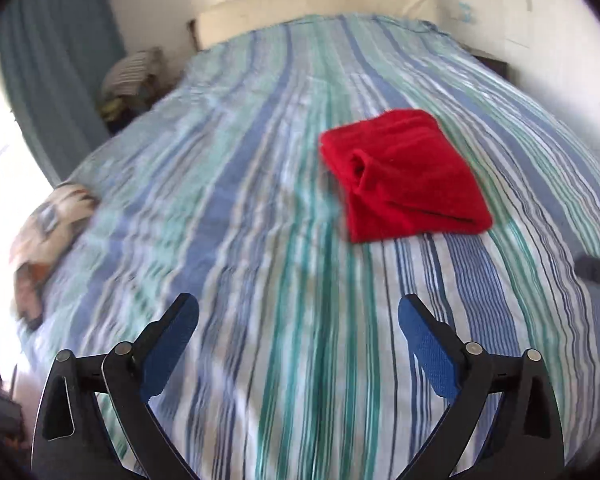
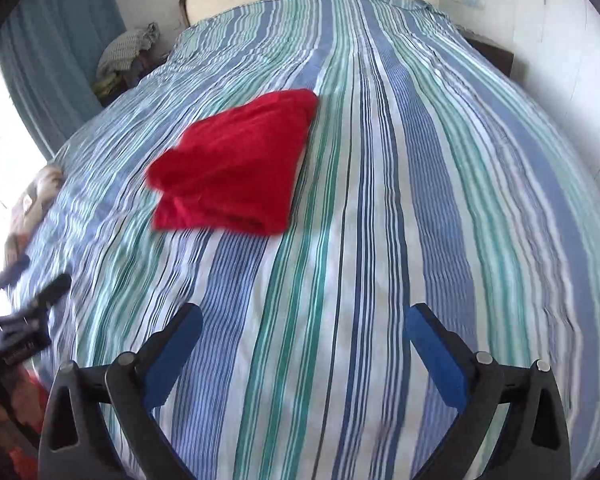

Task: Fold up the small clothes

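A red garment (image 1: 404,174) lies folded into a thick rectangle on the striped bedsheet (image 1: 260,240). It shows up right of centre in the left wrist view and left of centre as the red garment (image 2: 236,164) in the right wrist view. My left gripper (image 1: 298,312) hangs above the sheet, short of the garment, jaws wide apart and empty. My right gripper (image 2: 304,320) is likewise open over bare sheet (image 2: 380,240), with nothing between its blue pads (image 2: 436,360). The left gripper (image 2: 46,286) also appears blurred at that view's left edge, and a sliver of the right gripper (image 1: 598,266) at the other view's right edge.
A cream headboard cushion (image 1: 316,4) stands at the bed's far end against a white wall. A pile of clothes (image 1: 134,76) sits by the blue curtain (image 1: 56,60) at the far left. A patterned cloth (image 1: 48,236) lies at the bed's left edge.
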`<state>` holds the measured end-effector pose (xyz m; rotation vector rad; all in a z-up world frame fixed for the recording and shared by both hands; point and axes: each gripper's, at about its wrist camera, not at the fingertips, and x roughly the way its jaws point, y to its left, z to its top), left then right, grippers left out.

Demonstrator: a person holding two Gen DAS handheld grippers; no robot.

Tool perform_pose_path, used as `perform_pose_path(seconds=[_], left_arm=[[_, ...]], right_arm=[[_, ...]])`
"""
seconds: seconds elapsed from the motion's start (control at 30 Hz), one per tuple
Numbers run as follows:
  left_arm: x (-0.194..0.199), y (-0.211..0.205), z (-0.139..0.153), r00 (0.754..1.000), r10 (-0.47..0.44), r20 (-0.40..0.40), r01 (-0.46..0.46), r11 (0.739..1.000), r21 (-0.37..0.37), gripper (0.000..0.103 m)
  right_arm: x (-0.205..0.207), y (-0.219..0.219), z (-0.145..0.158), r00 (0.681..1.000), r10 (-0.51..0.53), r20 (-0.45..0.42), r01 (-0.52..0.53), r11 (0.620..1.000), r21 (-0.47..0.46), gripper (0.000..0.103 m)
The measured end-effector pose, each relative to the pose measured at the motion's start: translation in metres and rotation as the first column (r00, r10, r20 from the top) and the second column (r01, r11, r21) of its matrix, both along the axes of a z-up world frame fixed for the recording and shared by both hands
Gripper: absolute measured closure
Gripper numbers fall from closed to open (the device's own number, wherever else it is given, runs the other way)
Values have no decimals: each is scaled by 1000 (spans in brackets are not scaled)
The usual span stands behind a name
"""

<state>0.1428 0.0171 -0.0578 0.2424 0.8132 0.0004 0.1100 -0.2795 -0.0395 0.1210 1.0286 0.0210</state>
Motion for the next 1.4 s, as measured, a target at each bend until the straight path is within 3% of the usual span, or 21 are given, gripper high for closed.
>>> perform_pose_path(seconds=[0.1, 0.23, 0.57, 0.73, 1.4], left_arm=[[-32, 1, 26, 1000, 21, 3, -21, 1000, 9, 2], [-66, 4, 48, 992, -12, -126, 9, 1000, -21, 2], [-136, 13, 80, 980, -16, -199, -5, 994, -105, 2], [-163, 21, 89, 981, -17, -195, 0, 996, -85, 2], [-170, 14, 98, 984, -33, -175, 16, 995, -99, 2]], right_arm=[[-47, 13, 23, 999, 38, 5, -38, 997, -61, 2], [-94, 32, 55, 995, 97, 6, -96, 991, -89, 2], [-162, 55, 122, 989, 147, -5, -147, 985, -88, 2], [-195, 53, 140, 987, 162, -13, -163, 981, -108, 2], [-203, 53, 148, 992, 127, 9, -125, 985, -119, 2]])
